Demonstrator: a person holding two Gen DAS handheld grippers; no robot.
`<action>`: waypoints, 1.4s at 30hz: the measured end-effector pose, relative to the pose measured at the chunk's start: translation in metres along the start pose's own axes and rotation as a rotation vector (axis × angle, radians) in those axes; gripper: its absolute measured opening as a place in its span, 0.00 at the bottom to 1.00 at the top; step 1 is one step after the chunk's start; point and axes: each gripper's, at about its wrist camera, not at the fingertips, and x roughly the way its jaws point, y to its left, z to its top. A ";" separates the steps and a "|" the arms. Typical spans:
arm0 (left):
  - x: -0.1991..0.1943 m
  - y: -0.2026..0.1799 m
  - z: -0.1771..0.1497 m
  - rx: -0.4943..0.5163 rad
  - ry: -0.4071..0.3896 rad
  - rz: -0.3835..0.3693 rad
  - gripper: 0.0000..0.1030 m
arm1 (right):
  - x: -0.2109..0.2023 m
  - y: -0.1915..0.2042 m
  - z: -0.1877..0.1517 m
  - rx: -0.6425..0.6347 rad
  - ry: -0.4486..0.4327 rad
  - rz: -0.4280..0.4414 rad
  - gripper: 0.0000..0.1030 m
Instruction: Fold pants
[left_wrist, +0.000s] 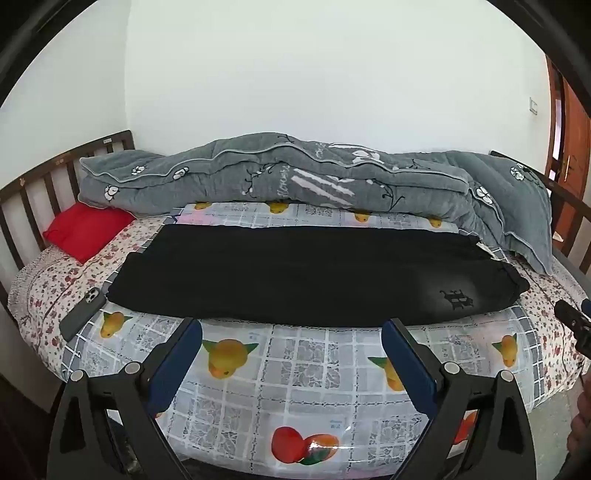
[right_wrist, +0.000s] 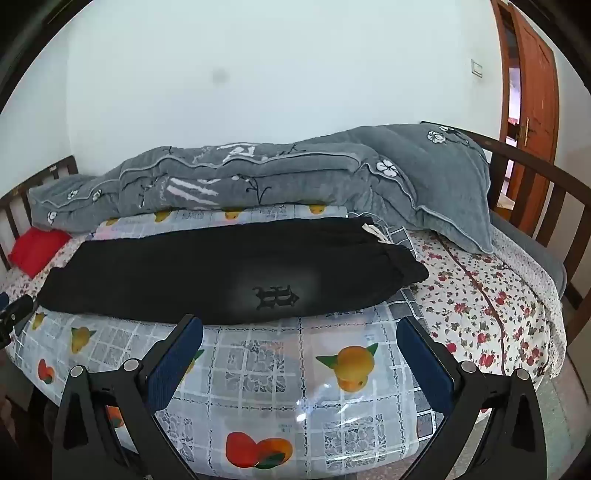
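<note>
black pants (left_wrist: 303, 273) lie flat near the bed's front edge; left gripper (left_wrist: 291, 328) and right gripper (right_wrist: 299, 325) both spread, holding nothing.

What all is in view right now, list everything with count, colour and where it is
pants: one, black, laid flat across the fruit-print cover
fruit-print cover: one, grey-white, on the bed's near part
floral sheet: one, white with red flowers, under the cover
quilt: one, grey, bunched along the wall side
red cushion: one, by the headboard rails
phone: one, dark, left of the pants
door: one, brown, far right
left gripper: black, blue pads, open, short of the pants
right gripper: same, open
</note>
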 end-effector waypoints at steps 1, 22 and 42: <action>0.000 0.001 0.000 -0.001 0.006 -0.003 0.95 | -0.001 0.000 0.000 0.005 -0.002 0.001 1.00; 0.000 0.001 0.000 0.009 0.019 0.011 0.95 | -0.007 0.002 0.001 0.011 0.000 0.017 1.00; -0.007 0.009 0.006 0.004 0.013 0.014 0.95 | -0.021 0.018 0.011 -0.010 -0.016 0.049 1.00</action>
